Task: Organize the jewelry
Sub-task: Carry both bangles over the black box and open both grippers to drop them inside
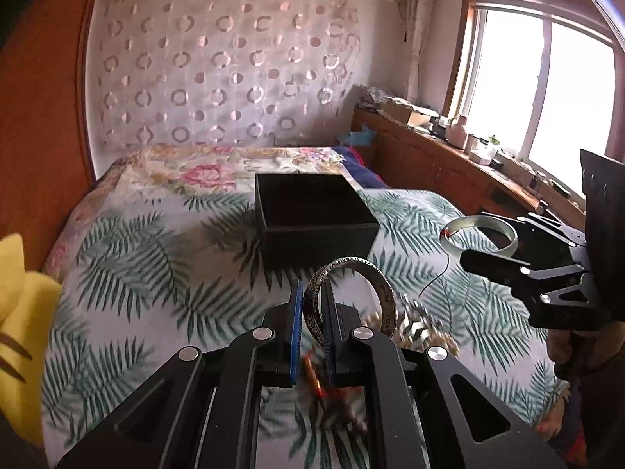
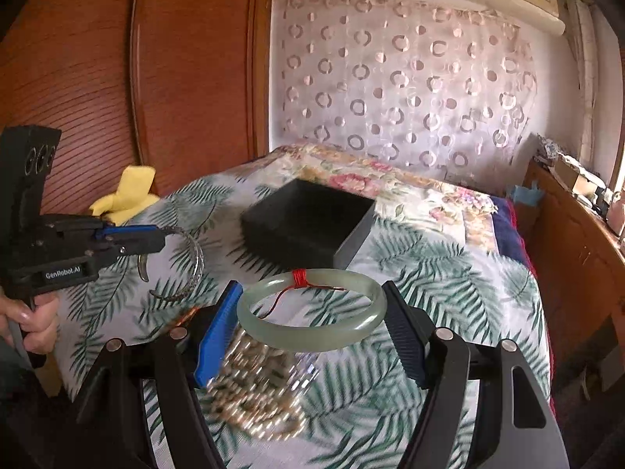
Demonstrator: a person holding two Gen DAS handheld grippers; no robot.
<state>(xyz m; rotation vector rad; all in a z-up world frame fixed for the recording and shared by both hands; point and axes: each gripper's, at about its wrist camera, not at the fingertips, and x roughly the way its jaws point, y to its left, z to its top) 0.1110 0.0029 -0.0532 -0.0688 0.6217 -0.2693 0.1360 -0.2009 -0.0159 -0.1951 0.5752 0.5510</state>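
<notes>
I have the left gripper [image 1: 312,301] pinching the silver bangle [image 1: 349,299] and the right gripper [image 2: 312,312] spread wide, clamping the jade bangle [image 2: 312,308]. Both hang above the bedspread [image 1: 156,242]; black box [image 1: 312,215] ahead, open-topped, loose jewelry [image 2: 254,383] blurred beneath.

Blurred bead jewelry pile [image 2: 254,391], black box [image 1: 312,215] interior hidden
</notes>
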